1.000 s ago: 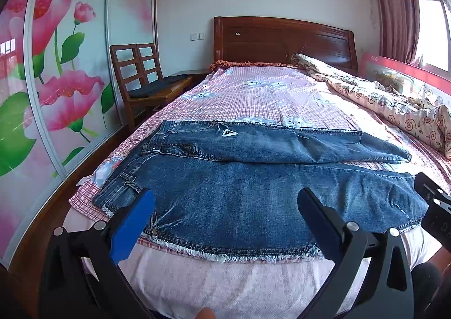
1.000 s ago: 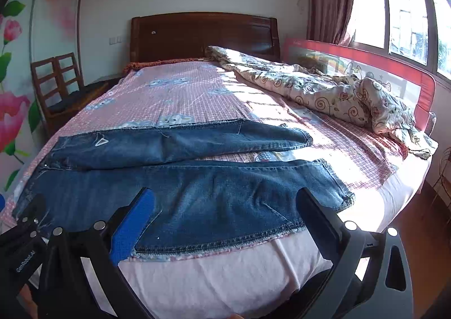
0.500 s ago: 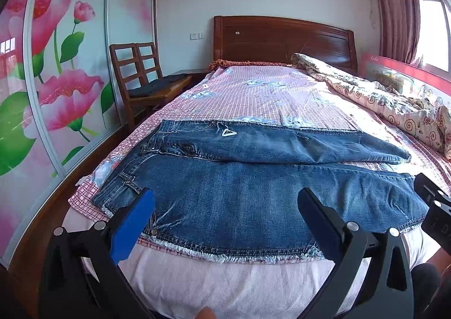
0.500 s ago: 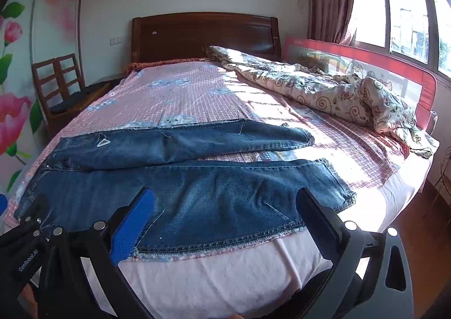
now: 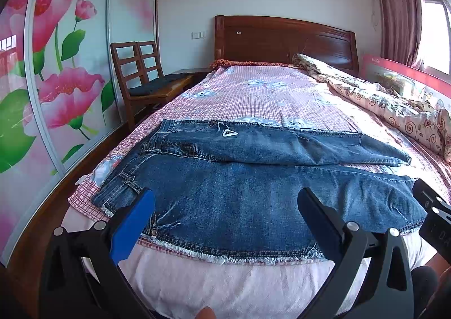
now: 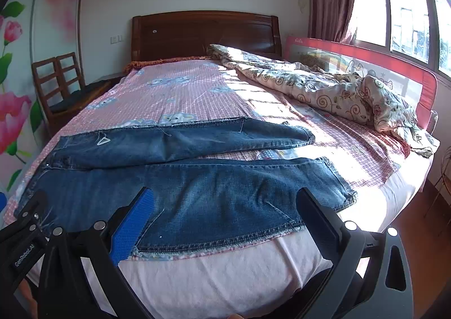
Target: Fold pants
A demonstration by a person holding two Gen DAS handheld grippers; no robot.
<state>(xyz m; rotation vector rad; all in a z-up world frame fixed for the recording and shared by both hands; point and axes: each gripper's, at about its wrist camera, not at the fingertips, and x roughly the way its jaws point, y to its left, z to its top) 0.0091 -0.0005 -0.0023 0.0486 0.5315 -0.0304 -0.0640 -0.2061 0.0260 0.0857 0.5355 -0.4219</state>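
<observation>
Blue jeans lie spread flat across the foot of the bed, waist to the left, both legs running right; they also show in the right wrist view. My left gripper is open and empty, held just above the near leg close to the waist end. My right gripper is open and empty above the near leg, toward its hem. The right gripper's body shows at the right edge of the left wrist view.
The bed has a pink checked sheet and a dark wooden headboard. A crumpled floral quilt lies along the right side by a red bed rail. A wooden chair stands left, by flowered wardrobe doors.
The right wrist view has shifted very slightly; the jeans and both open grippers stay as they were.
</observation>
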